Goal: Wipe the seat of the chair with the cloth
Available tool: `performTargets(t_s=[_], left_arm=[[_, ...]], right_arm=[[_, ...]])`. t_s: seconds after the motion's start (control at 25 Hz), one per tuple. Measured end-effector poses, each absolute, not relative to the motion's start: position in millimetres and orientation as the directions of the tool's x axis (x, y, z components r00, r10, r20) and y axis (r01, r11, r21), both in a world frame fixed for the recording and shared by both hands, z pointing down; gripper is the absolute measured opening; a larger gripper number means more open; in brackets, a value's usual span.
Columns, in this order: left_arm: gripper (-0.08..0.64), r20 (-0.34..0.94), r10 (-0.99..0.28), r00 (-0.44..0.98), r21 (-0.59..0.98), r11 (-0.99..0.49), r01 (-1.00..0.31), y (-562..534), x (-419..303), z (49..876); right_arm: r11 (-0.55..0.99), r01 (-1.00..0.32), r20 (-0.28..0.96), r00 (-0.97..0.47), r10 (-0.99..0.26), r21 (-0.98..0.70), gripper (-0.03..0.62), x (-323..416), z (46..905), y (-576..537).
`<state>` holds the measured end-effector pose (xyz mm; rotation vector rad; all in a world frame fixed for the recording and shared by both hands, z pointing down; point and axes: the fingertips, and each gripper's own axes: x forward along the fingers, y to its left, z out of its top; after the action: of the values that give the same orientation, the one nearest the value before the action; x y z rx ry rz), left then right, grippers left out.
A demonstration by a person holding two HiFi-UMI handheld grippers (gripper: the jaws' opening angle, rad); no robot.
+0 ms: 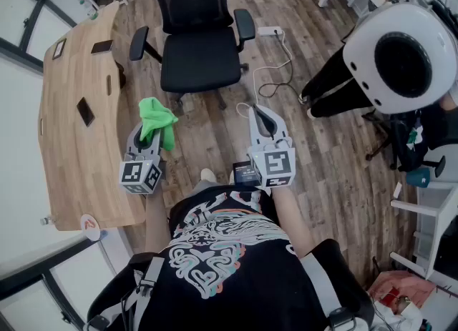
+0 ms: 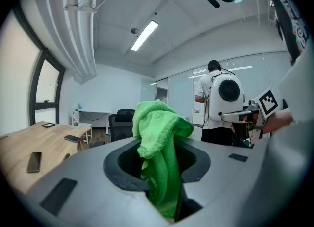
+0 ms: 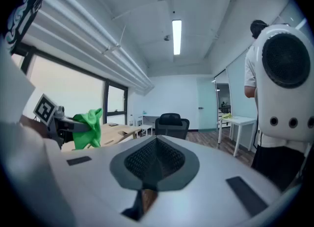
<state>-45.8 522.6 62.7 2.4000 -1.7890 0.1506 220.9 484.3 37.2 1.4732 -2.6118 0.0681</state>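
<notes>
The black office chair [image 1: 199, 61] stands ahead of me on the wood floor, its seat bare; it shows small and far off in the left gripper view [image 2: 122, 121] and in the right gripper view [image 3: 170, 122]. My left gripper [image 1: 147, 136] is shut on a bright green cloth [image 1: 157, 120], which bunches up above the jaws and hangs down between them [image 2: 161, 158]. It is held in the air short of the chair, toward its left. My right gripper [image 1: 260, 114] is level with it on the right, jaws shut with nothing between them [image 3: 157, 141].
A long wooden desk [image 1: 68, 129] with dark phones [image 1: 85, 111] on it runs along my left. A person carrying a white round-faced pack [image 1: 399, 56] stands at the right. A white power strip [image 1: 270, 31] and its cable lie on the floor right of the chair.
</notes>
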Motion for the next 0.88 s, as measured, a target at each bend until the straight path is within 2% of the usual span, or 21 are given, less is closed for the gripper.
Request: performTargets(t_s=[0.44,0.6,0.72,0.88], left_arm=[[0.126,0.187,-0.937,0.295,0.019,-0.297,-0.955,527.8,-24.5,68.2],[0.126,0.184,-0.935,0.303,0.009,-0.307,-0.952,523.5,-17.2,65.5],[0.126,0.189,-0.936,0.297,0.016,-0.299,-0.954,521.2,-19.5,69.1],[0.126,0.186,-0.937,0.296,0.02,-0.298,-0.954,513.3,-20.8,68.9]], right_arm=[[0.535,-0.84,0.164,-0.542,-0.825,-0.086,0.0,229.9,52.3,487.1],[0.663,-0.72,0.108,-0.69,-0.716,-0.205,0.0,215.3,36.9,500.4],[0.695,-0.692,0.079,-0.718,-0.692,-0.198,0.0,205.0,26.2,497.9],[0.682,-0.712,0.127,-0.702,-0.701,-0.168,0.0,200.2,41.0,481.5]])
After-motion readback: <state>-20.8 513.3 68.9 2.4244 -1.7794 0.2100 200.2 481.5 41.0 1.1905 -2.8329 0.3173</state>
